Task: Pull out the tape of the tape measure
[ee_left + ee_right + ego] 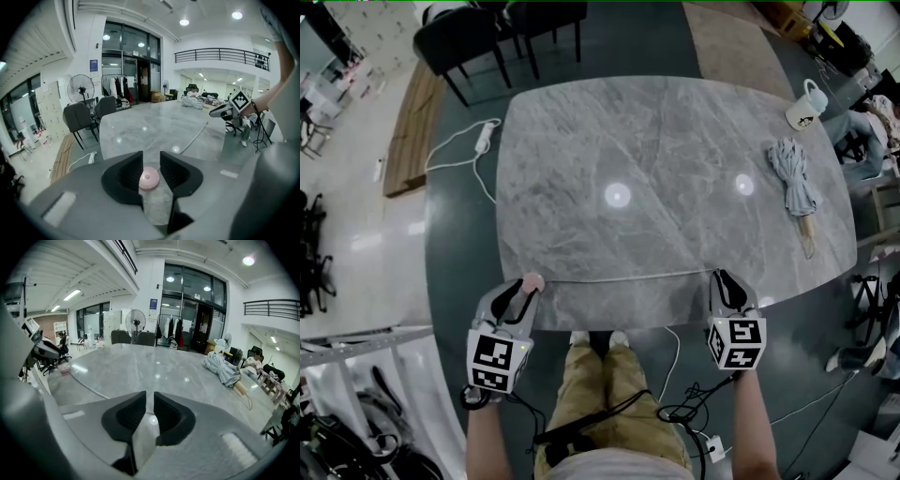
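At the near left edge of the marble table (675, 141), my left gripper (528, 286) is shut on the tape measure's small round pink case (532, 280). In the left gripper view the case (149, 178) sits between the dark jaws. The thin tape (628, 277) runs out straight along the near edge to my right gripper (724, 279). That gripper's jaws stand almost together at the tape's end, which the jaws hide. In the right gripper view the tape (89, 386) leads in from the left.
A folded grey umbrella (792, 178) and a white mug (806, 105) lie at the table's far right. Black chairs (487, 33) stand beyond the far edge. A white power strip (483, 141) with its cord lies on the floor at the left. The person's legs (600, 394) are below the near edge.
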`<state>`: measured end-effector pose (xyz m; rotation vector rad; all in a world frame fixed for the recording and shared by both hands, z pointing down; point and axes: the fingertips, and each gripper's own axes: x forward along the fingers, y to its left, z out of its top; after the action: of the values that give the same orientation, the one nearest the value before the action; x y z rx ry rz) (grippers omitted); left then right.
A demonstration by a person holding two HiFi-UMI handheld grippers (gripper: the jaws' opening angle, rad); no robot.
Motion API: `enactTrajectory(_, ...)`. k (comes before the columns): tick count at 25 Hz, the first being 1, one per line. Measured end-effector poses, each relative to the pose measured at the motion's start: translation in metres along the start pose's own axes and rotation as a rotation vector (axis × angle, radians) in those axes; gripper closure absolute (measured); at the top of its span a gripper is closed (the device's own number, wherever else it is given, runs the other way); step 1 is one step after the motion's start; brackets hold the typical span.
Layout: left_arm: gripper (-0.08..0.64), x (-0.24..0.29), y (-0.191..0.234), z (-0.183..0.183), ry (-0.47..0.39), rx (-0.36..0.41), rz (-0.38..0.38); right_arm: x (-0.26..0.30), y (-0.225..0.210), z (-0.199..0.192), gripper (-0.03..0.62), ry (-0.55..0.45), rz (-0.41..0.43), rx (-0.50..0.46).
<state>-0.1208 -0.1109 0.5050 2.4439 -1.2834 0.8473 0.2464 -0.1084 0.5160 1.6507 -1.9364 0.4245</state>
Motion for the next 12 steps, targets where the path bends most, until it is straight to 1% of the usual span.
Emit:
enactTrajectory(3,0.518,-0.010,0.005,0.019,-0.059,-0.001,0.059,-0.009,0.005,0.019,0.589,-0.058,-0.004,0.020)
enactTrajectory(4,0.546,-0.013,0.005,0.024,-0.072,-0.005,0.069,-0.012,0.010,0.024,0.589,-0.068,0.012,0.027)
enactTrajectory(7,0.546,-0.021,-0.001,0.038,-0.093,-0.005,0.061,-0.023,0.025,0.038,0.591,-0.089,0.077,0.063)
enactTrajectory(9,0.546,-0.029,-0.005,0.049,-0.114,-0.001,0.052,-0.031,0.032,0.050,0.591,-0.111,0.091,0.063)
enactTrajectory(12,0.546,-0.041,-0.012,0.065,-0.146,0.004,0.042,-0.044,0.041,0.067,0.591,-0.143,0.098,0.034)
